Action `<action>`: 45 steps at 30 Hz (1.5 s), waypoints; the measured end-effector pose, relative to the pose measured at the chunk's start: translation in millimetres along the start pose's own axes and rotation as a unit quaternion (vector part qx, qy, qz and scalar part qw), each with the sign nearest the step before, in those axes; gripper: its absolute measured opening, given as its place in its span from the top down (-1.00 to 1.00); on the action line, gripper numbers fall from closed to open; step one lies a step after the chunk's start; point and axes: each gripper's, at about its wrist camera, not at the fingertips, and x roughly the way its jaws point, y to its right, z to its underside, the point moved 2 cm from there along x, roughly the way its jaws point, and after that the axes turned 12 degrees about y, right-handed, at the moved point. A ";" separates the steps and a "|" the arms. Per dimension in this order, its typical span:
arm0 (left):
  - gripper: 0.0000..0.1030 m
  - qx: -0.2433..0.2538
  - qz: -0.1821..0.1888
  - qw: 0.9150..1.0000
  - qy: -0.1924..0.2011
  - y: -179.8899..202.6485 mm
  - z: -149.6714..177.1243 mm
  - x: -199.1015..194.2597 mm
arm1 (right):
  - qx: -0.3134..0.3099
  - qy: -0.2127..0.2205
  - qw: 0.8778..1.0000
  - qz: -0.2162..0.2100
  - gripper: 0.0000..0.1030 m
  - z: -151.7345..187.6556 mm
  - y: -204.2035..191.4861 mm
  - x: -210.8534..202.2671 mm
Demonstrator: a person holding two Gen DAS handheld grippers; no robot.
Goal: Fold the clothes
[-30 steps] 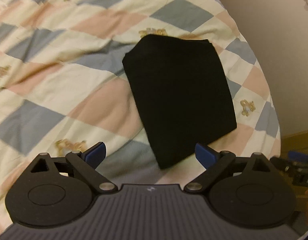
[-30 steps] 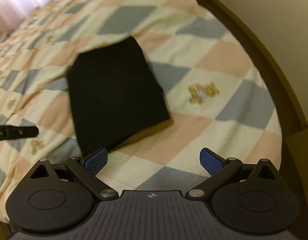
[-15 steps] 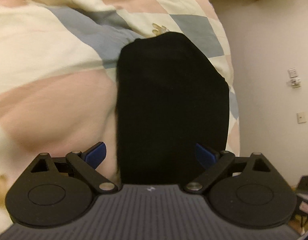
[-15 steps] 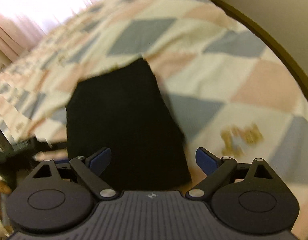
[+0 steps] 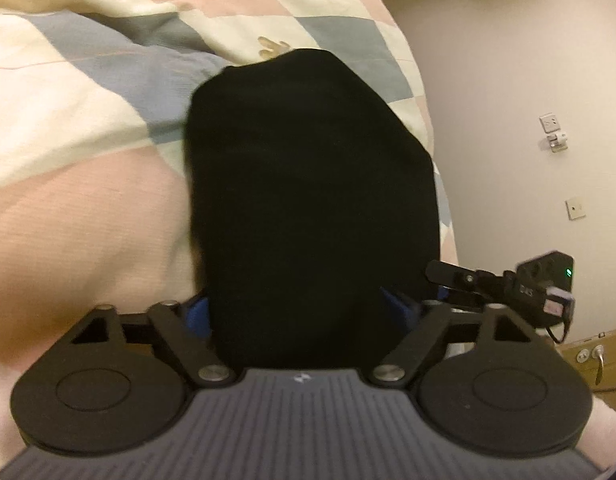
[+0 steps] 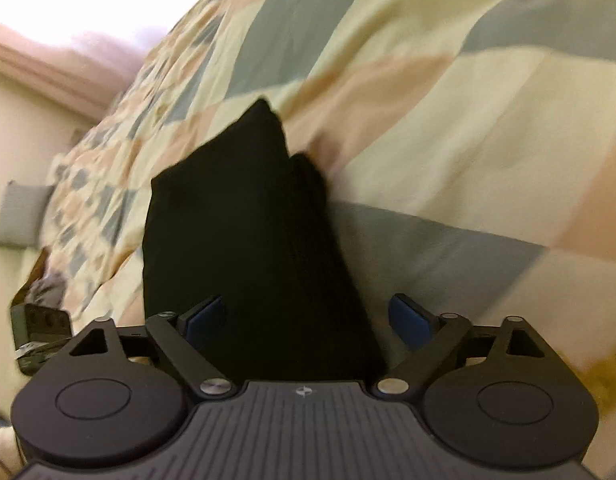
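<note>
Folded black garment on the bed, flanked by both tongs

A checked quilt (image 5: 88, 120) is spread over the bed, and the folded black garment (image 5: 311, 200) is laid on it near the edge. The left tongs (image 5: 302, 312) are held spread wide, the garment's near end lying between the blue fingertips (image 5: 196, 316). The right tongs (image 6: 304, 320) are likewise spread around the garment (image 6: 248, 240); contact cannot be told.
</note>
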 end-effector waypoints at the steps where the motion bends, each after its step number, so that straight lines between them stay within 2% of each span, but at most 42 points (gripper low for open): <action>1: -0.35 -0.004 -0.003 1.000 -0.001 -1.7 -1.2 0.3 | -0.001 -0.011 1.000 -0.013 -0.66 -2.3 1.8 5.8; 5: -0.36 -0.018 -0.006 1.000 -0.002 -4.8 -4.3 5.5 | 0.000 -0.061 0.995 -0.075 -0.53 -13.1 7.0 30.8; 7: -0.33 -0.016 -0.009 1.000 -0.001 -3.0 -4.7 10.0 | -0.003 -0.070 0.994 -0.085 -0.36 -13.3 5.1 37.8; 9: -0.08 -0.010 -0.017 1.000 0.002 -0.1 -6.6 10.5 | 0.010 -0.063 0.994 -0.090 -0.17 -11.2 4.6 36.3; 11: 0.31 0.003 -0.021 1.000 -0.002 4.7 -11.6 7.2 | 0.034 -0.045 0.994 -0.098 0.09 -6.1 4.6 25.4; 13: 0.51 0.024 -0.012 1.000 -0.009 15.2 -19.6 3.7 | 0.062 -0.019 0.993 -0.101 0.17 3.4 2.9 10.5; 17: 0.54 0.108 -0.019 0.993 -0.048 44.3 -34.0 15.9 | 0.142 0.042 0.985 -0.087 0.27 37.1 6.2 -16.1; 20: 0.59 0.161 -0.005 0.983 -0.085 67.9 -44.4 35.7 | 0.201 0.103 0.971 -0.077 0.32 66.1 12.9 -39.1; 23: 0.63 0.229 0.031 0.967 -0.112 108.7 -55.1 55.7 | 0.235 0.175 0.954 -0.065 0.33 86.7 16.9 -67.4; 25: 0.64 0.269 0.064 0.952 -0.128 139.0 -56.4 63.1 | 0.266 0.236 0.933 -0.059 0.33 96.9 21.3 -89.5; 27: 0.64 0.314 0.104 0.932 -0.146 176.5 -61.5 87.4 | 0.282 0.298 0.911 -0.048 0.33 104.1 22.9 -110.0; 28: 0.64 0.335 0.123 0.921 -0.157 194.9 -63.5 100.6 | 0.290 0.328 0.898 -0.041 0.33 107.4 23.8 -119.4; 30: 0.64 0.377 0.157 0.895 -0.180 230.9 -65.5 131.6 | 0.321 0.386 0.864 -0.024 0.33 114.3 29.3 -133.5; 31: 0.64 0.402 0.173 0.878 -0.193 250.2 -64.1 151.8 | 0.334 0.410 0.848 -0.015 0.33 116.4 33.4 -137.6; 34: 0.64 0.463 0.198 0.834 -0.226 293.3 -54.2 205.9 | 0.373 0.470 0.800 0.015 0.33 118.5 51.6 -141.3; 36: 0.64 0.492 0.204 0.810 -0.246 315.3 -44.5 239.9 | 0.391 0.493 0.777 0.028 0.33 116.5 65.3 -137.7; 38: 0.64 0.508 0.199 0.797 -0.260 323.5 -36.4 266.7 | 0.409 0.503 0.761 0.036 0.33 112.3 80.8 -129.0; 40: 0.64 0.516 0.184 0.790 -0.275 323.5 -30.3 291.1 | 0.416 0.499 0.759 0.047 0.31 107.6 95.1 -121.2; 42: 0.59 0.522 0.175 0.785 -0.283 318.0 -25.6 305.0 | 0.424 0.491 0.759 0.056 0.29 105.2 106.7 -112.9; 43: 0.50 0.524 0.172 0.784 -0.285 314.8 -23.6 310.2 | 0.426 0.487 0.760 0.059 0.24 104.8 109.7 -111.4; 45: 0.39 0.526 0.163 0.786 -0.282 308.6 -21.6 314.4 | 0.422 0.477 0.768 0.067 0.18 102.6 112.3 -112.4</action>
